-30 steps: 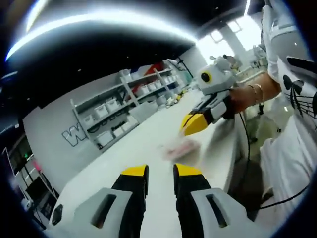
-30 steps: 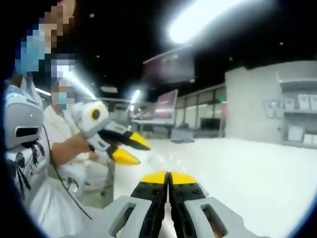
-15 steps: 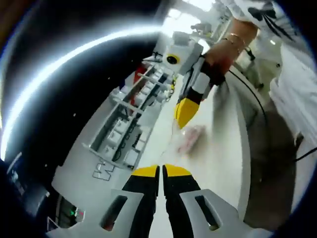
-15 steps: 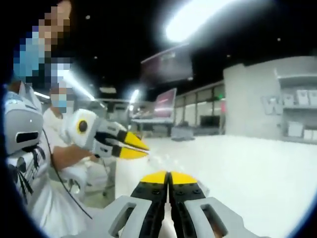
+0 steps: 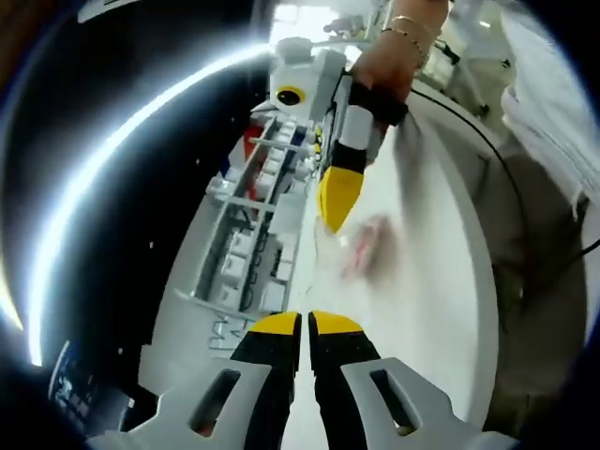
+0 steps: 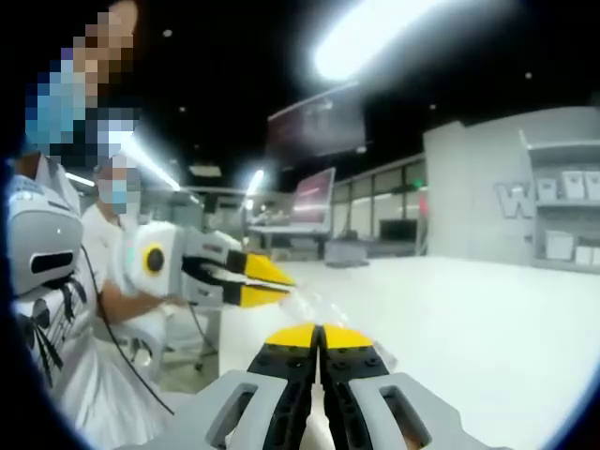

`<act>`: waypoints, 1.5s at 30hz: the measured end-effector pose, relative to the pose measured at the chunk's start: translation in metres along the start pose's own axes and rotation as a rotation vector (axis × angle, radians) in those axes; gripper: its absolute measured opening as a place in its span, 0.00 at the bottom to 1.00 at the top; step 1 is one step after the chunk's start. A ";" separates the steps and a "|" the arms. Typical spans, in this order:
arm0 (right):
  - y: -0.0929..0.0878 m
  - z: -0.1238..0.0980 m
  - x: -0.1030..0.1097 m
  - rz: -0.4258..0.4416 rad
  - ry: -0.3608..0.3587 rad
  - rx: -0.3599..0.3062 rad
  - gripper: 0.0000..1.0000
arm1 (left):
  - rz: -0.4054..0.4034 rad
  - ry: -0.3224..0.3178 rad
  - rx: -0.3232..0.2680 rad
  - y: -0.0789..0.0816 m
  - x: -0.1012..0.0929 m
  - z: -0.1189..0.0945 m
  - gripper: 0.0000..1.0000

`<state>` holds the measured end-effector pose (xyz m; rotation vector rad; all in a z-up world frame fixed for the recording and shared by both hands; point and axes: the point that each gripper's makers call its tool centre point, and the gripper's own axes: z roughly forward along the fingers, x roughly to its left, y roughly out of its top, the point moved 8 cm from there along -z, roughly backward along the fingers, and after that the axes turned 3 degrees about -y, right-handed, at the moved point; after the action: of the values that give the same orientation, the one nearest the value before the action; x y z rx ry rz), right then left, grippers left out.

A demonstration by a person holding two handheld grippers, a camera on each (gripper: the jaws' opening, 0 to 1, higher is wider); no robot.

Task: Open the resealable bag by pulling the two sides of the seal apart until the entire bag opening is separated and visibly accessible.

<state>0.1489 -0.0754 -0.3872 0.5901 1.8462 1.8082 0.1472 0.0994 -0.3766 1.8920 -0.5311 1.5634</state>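
The resealable bag [image 5: 367, 247], clear film with pinkish contents, shows blurred over the white table [image 5: 427, 281] in the left gripper view. My right gripper [image 5: 332, 221] reaches in from above, its yellow tips shut and meeting the bag's clear top edge. My left gripper [image 5: 304, 322] is shut at the bottom, just short of that edge, and I cannot tell whether film lies between its jaws. In the right gripper view my right gripper [image 6: 321, 335] is shut, and my left gripper [image 6: 281, 280] points in from the left, close in front. A pale streak of bag film [image 6: 314, 304] lies between them.
Shelves with white bins [image 5: 253, 234] line the wall beyond the table's far side. A person in white [image 6: 56, 309] stands at the table's near edge holding both grippers, with a cable [image 6: 122, 356] hanging down. A second table [image 6: 281, 230] stands further back.
My left gripper went from open to shut and came closer to the right gripper's tips. The left gripper view rolled strongly. The right gripper stayed shut and nearly still.
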 end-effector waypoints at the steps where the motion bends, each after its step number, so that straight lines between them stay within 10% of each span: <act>1: 0.000 0.000 0.000 0.000 -0.001 -0.001 0.00 | 0.010 0.002 -0.001 0.001 -0.001 0.000 0.04; 45: 0.002 0.000 0.001 0.017 0.000 -0.002 0.00 | 0.247 0.027 -0.007 0.012 0.014 0.005 0.01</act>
<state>0.1478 -0.0746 -0.3856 0.6064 1.8449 1.8209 0.1461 0.0885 -0.3609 1.8530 -0.7821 1.7361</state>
